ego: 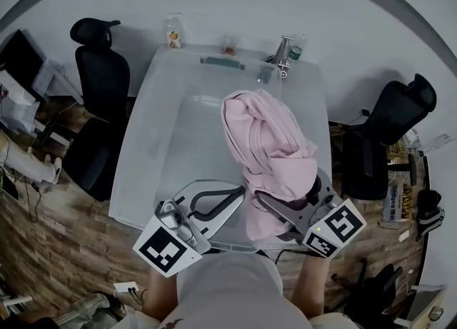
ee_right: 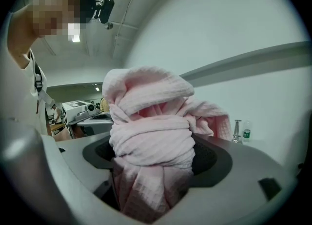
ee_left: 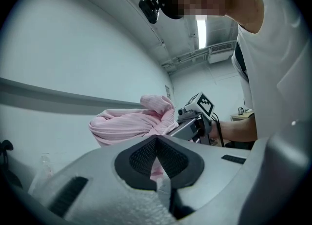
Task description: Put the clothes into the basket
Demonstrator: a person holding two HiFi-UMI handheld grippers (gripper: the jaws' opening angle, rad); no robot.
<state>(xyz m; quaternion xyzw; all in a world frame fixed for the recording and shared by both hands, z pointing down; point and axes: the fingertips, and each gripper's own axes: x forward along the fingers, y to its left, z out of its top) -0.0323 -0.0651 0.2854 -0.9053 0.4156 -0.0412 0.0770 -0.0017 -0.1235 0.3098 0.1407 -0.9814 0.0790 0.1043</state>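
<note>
A pink ribbed garment [ego: 268, 145] is bunched and twisted into a knot, held up over a big pale translucent tub [ego: 139, 156] that looks like the basket. My right gripper [ego: 285, 203] is shut on the garment's lower part, and the cloth fills the space between its jaws [ee_right: 151, 146]. My left gripper [ego: 241, 193] sits beside it on the left, its tips against the cloth. In the left gripper view its pads [ee_left: 141, 158] meet at the tip [ee_left: 157, 138] with a strip of pink between them. The garment [ee_left: 129, 124] bulges beyond.
Black office chairs stand on the left [ego: 100, 71] and on the right [ego: 400, 106]. A small bottle [ego: 172, 35], a metal tap-like fitting [ego: 284, 53] and a green-labelled bottle [ego: 295, 53] stand at the tub's far edge. Wood floor surrounds it.
</note>
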